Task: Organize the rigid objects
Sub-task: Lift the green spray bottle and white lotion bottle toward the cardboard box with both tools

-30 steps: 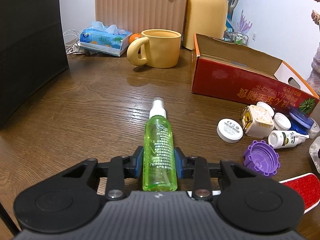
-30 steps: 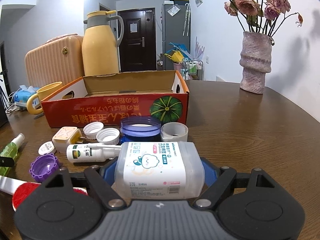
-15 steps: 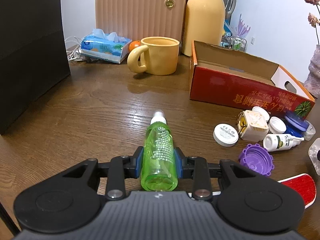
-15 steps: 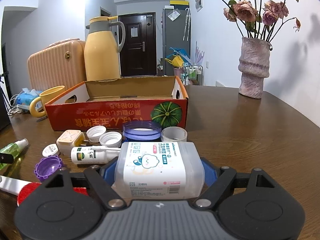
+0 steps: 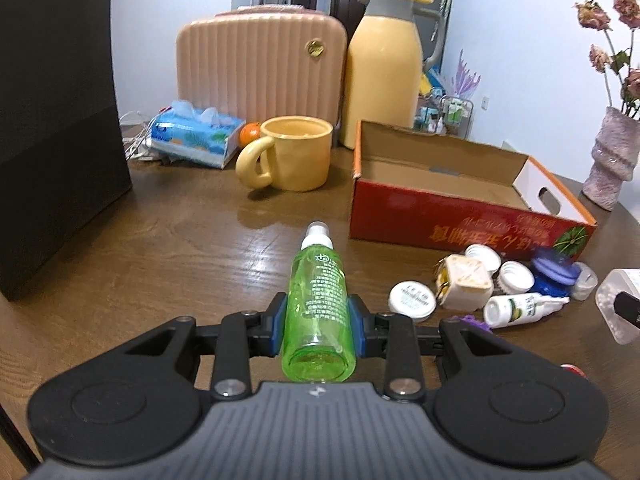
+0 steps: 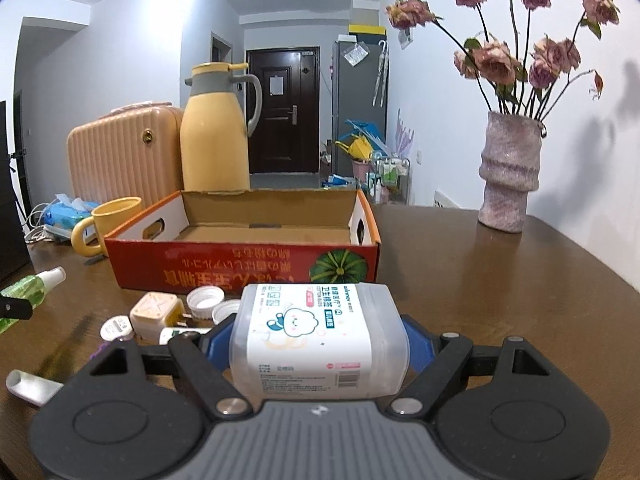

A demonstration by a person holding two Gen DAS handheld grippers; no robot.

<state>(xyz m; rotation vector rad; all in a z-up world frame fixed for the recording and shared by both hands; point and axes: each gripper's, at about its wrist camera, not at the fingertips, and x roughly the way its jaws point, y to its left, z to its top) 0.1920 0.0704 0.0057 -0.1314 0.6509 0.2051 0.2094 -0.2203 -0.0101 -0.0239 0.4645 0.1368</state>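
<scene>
The left gripper is clamped on a green spray bottle: the blue pads press its two sides near the base, and the bottle lies along the fingers with its white nozzle pointing away, toward the red cardboard box. The bottle is clear of the table, its nozzle short of the box's near left corner. The right gripper grips a clear plastic tub with a white cartoon label; the tub fills the space between the blue pads, which touch its two ends, and it sits crosswise in front of the box's long printed wall. The box stands open, and only bare cardboard shows inside. Against the near wall of the box lies a cluster of small things: a cream plug, white caps, a small white bottle, a blue lid and a purple cap, partly hidden by the left gripper. Behind the box stand a yellow jug and a yellow mug, left of the box's far corner. A vase stands well to the right of the box.
</scene>
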